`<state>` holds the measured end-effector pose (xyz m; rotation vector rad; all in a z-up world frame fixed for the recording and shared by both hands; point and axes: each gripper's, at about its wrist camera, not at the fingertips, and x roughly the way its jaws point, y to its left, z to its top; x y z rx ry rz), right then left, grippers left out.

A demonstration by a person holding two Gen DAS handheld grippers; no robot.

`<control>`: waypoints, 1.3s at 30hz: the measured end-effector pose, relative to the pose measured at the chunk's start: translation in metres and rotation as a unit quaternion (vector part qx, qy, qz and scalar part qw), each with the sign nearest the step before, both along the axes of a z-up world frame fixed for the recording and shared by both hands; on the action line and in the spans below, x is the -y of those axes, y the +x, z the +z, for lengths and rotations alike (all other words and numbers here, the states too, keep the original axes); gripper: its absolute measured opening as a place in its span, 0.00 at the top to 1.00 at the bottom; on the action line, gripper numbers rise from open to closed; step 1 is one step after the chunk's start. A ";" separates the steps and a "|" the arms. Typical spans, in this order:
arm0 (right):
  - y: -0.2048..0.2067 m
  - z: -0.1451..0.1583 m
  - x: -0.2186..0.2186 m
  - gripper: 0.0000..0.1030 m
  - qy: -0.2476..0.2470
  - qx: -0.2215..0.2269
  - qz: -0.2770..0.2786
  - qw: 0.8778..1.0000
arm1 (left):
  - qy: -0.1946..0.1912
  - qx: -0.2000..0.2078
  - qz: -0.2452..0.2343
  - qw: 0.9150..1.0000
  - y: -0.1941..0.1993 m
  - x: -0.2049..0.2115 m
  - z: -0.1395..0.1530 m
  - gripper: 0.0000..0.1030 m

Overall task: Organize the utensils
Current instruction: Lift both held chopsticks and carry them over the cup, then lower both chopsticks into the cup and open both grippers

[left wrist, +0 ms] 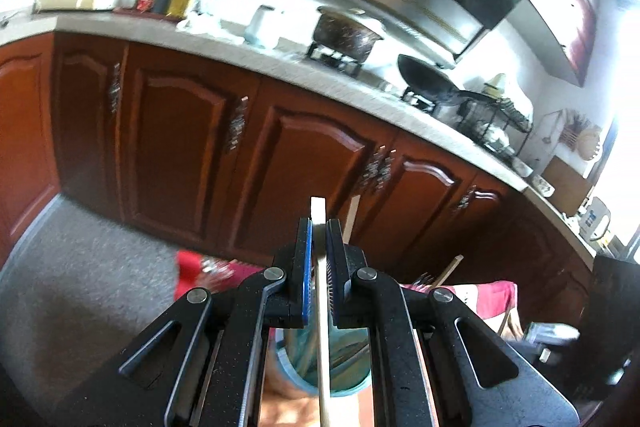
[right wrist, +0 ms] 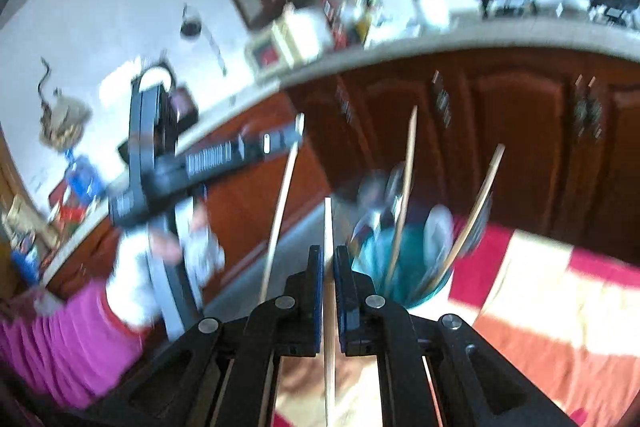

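While the left hand-held gripper (left wrist: 318, 227) pinches a pale flat wooden chopstick (left wrist: 319, 211) running lengthwise between its jaws, the teal round plastic utensil cup (left wrist: 340, 385) sits directly beneath it. The right hand-held gripper (right wrist: 329, 255) pinches a thin wooden chopstick (right wrist: 329, 227) likewise; the cup lies ahead and right, so the left looks nearer.

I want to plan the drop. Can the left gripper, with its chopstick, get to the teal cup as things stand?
Probably yes. The left gripper holds its chopstick directly above the teal cup, and nothing appears between them; its lower end already seems to reach the cup.
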<state>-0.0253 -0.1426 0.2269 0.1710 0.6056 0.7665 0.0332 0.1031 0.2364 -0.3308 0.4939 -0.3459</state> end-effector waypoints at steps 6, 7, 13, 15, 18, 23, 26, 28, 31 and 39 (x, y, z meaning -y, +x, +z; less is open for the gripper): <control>0.014 0.033 0.006 0.95 0.025 0.073 -0.093 0.993 | 0.019 0.033 -0.009 0.999 0.015 0.035 0.012 0.95; 0.019 0.033 0.005 0.95 0.029 0.078 -0.106 0.991 | 0.029 0.039 -0.005 0.999 0.019 0.041 0.011 0.95; 0.033 0.025 -0.005 0.95 0.049 0.092 -0.148 0.984 | 0.061 0.065 0.026 0.996 0.038 0.057 -0.010 0.95; 0.038 0.024 -0.013 0.95 0.044 0.106 -0.154 0.981 | 0.070 0.073 0.037 0.994 0.042 0.059 -0.017 0.95; 0.044 0.014 -0.020 0.95 0.042 0.112 -0.158 0.980 | 0.091 0.086 0.052 0.991 0.045 0.065 -0.028 0.95; 0.044 -0.009 -0.024 0.95 0.028 0.103 -0.151 0.983 | 0.133 0.101 0.059 0.984 0.040 0.074 -0.044 0.95; 0.041 -0.023 -0.023 0.95 0.023 0.091 -0.147 0.985 | 0.131 0.089 0.056 0.986 0.040 0.073 -0.053 0.95; 0.039 -0.029 -0.023 0.95 0.018 0.082 -0.143 0.986 | 0.129 0.079 0.055 0.987 0.040 0.072 -0.059 0.95; 0.034 -0.040 -0.023 0.95 0.005 0.066 -0.136 0.989 | 0.122 0.059 0.053 0.989 0.039 0.070 -0.066 0.94; 0.035 -0.053 -0.008 0.95 -0.004 0.022 -0.135 0.991 | 0.128 0.027 0.051 0.990 0.028 0.070 -0.075 0.93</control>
